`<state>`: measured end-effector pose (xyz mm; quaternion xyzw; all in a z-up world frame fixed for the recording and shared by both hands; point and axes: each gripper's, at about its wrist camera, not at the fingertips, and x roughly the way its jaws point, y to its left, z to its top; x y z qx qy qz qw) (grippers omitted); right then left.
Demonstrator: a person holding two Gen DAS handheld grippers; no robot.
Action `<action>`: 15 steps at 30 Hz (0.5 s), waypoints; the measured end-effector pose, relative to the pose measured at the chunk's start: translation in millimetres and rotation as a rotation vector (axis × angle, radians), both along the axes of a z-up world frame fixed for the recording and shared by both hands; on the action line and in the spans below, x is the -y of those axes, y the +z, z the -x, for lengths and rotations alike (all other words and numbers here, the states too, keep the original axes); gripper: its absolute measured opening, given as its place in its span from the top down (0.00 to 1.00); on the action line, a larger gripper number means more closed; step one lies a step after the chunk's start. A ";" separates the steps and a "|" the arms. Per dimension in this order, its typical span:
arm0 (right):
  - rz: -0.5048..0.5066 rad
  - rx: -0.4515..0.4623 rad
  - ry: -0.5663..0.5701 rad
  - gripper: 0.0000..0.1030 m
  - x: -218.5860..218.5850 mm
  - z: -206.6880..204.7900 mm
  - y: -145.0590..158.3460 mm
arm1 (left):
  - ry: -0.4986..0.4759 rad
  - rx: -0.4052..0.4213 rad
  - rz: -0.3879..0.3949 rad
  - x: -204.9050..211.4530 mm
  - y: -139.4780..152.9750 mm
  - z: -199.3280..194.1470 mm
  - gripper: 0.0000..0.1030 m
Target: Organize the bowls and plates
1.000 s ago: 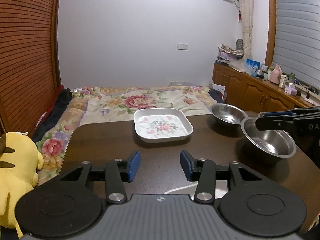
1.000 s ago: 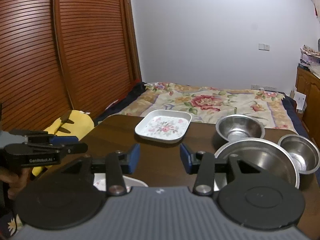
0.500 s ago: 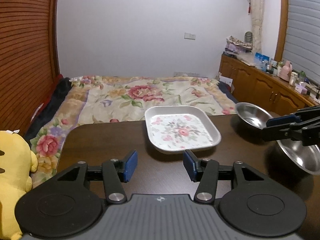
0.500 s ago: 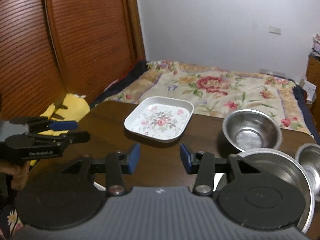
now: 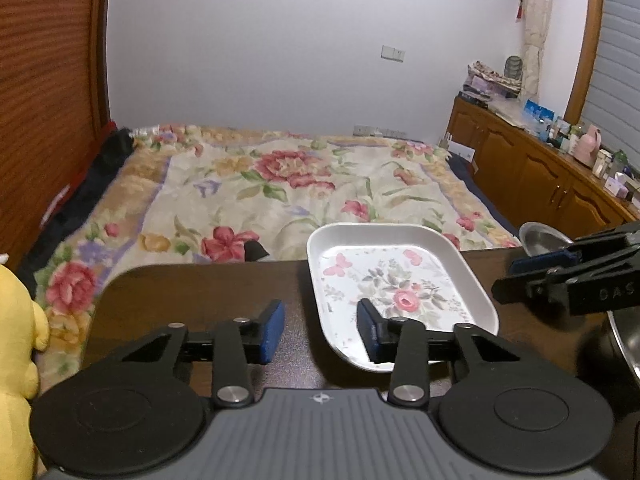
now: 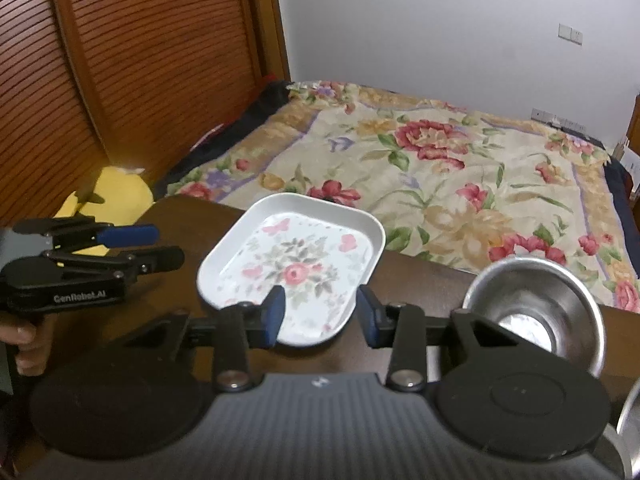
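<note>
White square floral-printed plate [image 5: 394, 284] sat at far edge of dark wooden counter [image 5: 200, 292], beside bed. Left tongs [image 5: 320, 322] and right tongs [image 6: 320, 312] both apart, empty, closing, near plate's front rim. Risk: a nudge from either pad could push plate off far edge

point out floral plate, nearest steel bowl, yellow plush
floral plate [image 6: 296, 272]: right wrist view, painted centre.
steel bowl [image 6: 532, 320]: right wrist view, inner wall.
yellow plush [image 5: 16, 320]: left wrist view, body.
</note>
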<state>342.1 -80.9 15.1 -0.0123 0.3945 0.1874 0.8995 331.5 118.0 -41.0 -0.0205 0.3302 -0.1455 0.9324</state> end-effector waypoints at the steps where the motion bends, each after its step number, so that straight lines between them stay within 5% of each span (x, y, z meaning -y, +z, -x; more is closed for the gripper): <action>1: 0.002 -0.013 0.001 0.60 -0.1 -4.4 -3.4 | -0.001 -0.004 0.000 0.8 -1.9 -2.7 0.65; 15: 0.060 -0.139 -0.020 0.65 -5.1 -36.0 -34.6 | -0.013 -0.062 0.023 9.1 -19.7 -19.1 0.84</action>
